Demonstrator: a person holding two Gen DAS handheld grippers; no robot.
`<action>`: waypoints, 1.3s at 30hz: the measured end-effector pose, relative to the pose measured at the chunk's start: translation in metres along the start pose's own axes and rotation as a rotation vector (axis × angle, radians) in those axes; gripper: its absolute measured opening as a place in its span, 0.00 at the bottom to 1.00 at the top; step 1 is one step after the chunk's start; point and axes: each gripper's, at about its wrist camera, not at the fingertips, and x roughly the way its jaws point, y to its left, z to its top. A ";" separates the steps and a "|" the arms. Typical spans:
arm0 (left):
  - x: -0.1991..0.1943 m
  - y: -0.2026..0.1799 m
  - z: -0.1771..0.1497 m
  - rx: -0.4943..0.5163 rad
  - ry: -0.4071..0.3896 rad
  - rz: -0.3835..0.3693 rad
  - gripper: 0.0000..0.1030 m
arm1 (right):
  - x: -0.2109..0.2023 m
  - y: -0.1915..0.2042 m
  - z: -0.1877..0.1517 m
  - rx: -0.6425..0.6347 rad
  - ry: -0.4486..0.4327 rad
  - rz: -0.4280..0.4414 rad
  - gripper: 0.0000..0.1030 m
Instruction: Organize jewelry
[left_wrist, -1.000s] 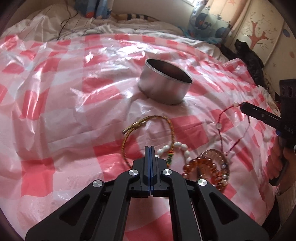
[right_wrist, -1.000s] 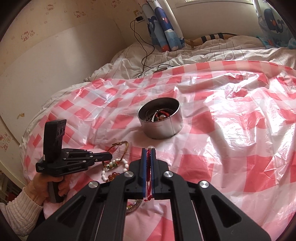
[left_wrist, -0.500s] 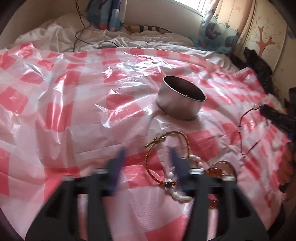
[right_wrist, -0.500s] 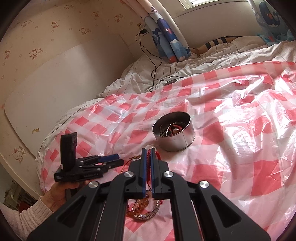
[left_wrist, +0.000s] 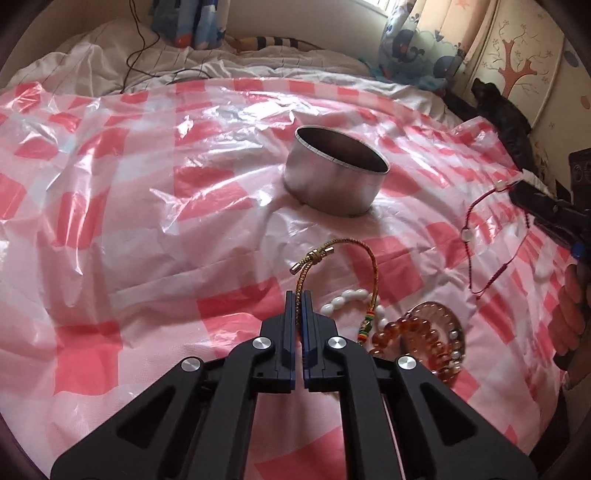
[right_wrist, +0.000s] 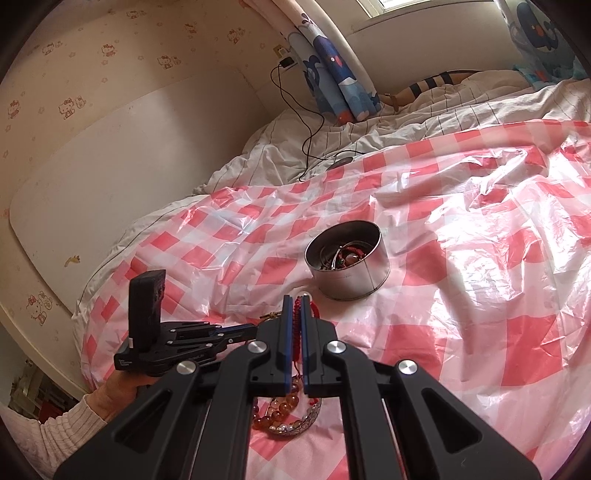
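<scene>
Left wrist view: the left gripper (left_wrist: 299, 295) is closed on the braided gold cord bracelet (left_wrist: 343, 258); beyond it stands the round silver metal tin (left_wrist: 332, 188); at right, the right gripper (right_wrist: 294, 301) pinches the thin red string bracelet (left_wrist: 480, 236), lifted off the bed.

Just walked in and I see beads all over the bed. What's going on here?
A person is sorting jewelry into a metal tin using two handheld grippers. The right gripper is shut on a red cord bracelet, lifted off the checked plastic sheet short of the tin, which already holds some pieces. The left gripper is shut on a gold braided bracelet. A white bead bracelet and amber bead bracelets lie on the sheet.
</scene>
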 end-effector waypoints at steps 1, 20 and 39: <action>-0.005 -0.001 0.001 -0.002 -0.018 -0.019 0.02 | -0.001 0.000 0.000 0.002 -0.003 -0.001 0.04; -0.017 -0.018 0.105 -0.109 -0.197 -0.198 0.02 | 0.003 -0.005 0.075 0.020 -0.159 0.081 0.04; 0.038 -0.006 0.114 -0.064 -0.030 0.045 0.53 | 0.127 -0.047 0.084 0.079 0.037 0.015 0.04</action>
